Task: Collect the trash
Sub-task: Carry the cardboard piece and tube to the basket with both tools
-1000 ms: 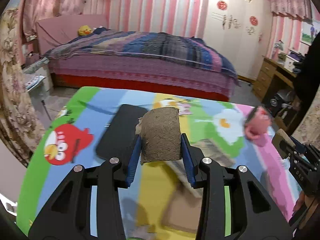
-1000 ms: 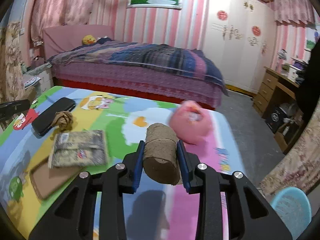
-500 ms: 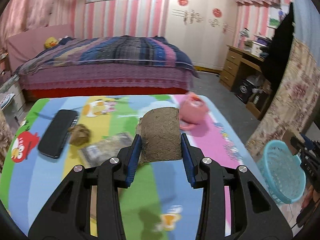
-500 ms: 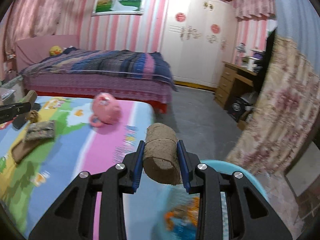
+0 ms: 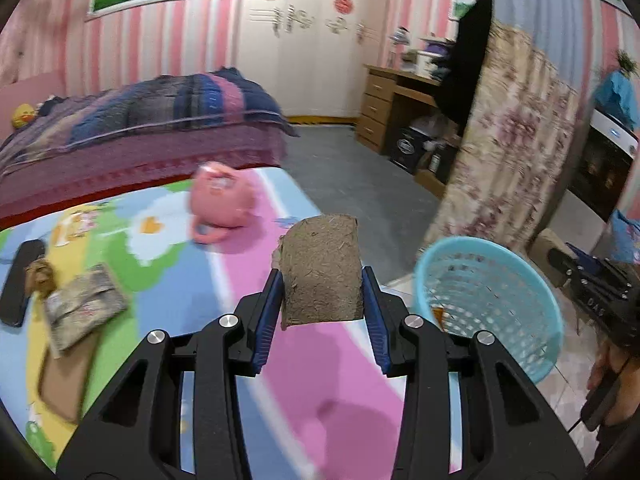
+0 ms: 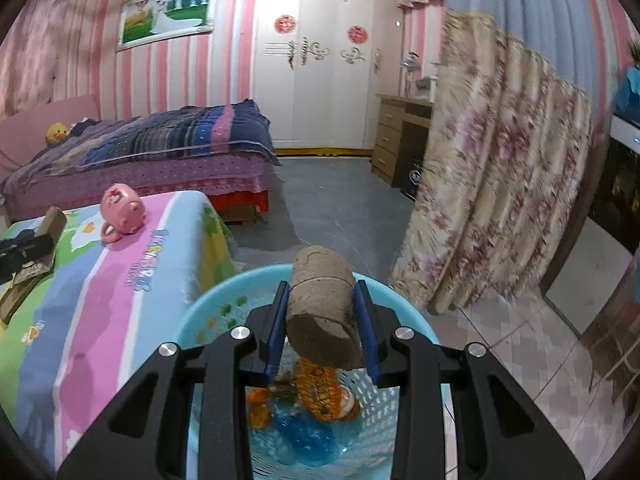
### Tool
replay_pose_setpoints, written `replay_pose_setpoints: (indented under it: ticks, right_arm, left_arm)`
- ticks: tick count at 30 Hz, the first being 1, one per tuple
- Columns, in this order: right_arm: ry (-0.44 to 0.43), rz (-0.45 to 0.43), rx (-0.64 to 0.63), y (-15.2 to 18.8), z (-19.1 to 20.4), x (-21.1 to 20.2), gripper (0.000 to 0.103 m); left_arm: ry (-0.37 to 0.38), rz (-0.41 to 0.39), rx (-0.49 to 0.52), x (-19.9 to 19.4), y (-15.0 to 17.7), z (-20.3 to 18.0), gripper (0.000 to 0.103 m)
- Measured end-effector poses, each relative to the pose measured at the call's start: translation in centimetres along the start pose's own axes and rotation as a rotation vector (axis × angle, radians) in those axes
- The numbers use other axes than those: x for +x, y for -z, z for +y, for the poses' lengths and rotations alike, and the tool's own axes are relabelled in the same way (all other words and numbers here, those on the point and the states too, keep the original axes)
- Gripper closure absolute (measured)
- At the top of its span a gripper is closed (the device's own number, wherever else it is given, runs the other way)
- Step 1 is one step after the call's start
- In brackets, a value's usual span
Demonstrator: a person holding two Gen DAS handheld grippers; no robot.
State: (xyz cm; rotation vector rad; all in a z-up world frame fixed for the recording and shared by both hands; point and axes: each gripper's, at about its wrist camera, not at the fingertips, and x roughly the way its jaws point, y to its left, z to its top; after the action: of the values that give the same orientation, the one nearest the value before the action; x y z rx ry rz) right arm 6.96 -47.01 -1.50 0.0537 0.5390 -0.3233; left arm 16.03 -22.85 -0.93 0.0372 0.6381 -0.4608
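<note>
Left wrist view: the left gripper (image 5: 322,304) clamps a flattened brown cardboard tube (image 5: 320,272) between its blue pads, held upright ahead of the camera above the cartoon-print table cover (image 5: 248,272); the turquoise mesh basket (image 5: 488,304) stands on the floor ahead and to the gripper's right, just off the table edge, so this piece looks to be on its way there. To the gripper's left lie a crumpled grey wrapper (image 5: 82,306), a flat brown card (image 5: 64,380) and a black phone (image 5: 20,280), with a pink mug (image 5: 222,200) farther ahead, likely not trash. Right wrist view: the right gripper (image 6: 322,332) grips a second brown cardboard roll (image 6: 322,300) by its sides and holds it directly above the basket (image 6: 208,304), whose open mouth lies beneath the jaws with orange and blue scraps (image 6: 316,404) already inside, a placement that appears meant for a straight drop once the jaws let go; the table sits off to the gripper's left
</note>
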Motion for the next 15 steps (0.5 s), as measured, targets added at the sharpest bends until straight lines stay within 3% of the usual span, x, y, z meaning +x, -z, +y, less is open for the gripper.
replay_pose_setpoints:
  ticks: [5, 15]
  right_arm:
    - [0.025, 0.01, 0.013, 1.1, -1.7, 0.2, 0.07]
    - [0.048, 0.027, 0.084, 3.2, -4.8, 0.6, 0.07]
  left_arm:
    - [0.081, -0.001, 0.066, 1.8, -0.4, -4.8, 0.064]
    - [0.166, 0.055, 0.141, 5.9, 0.8, -11.6, 0.064]
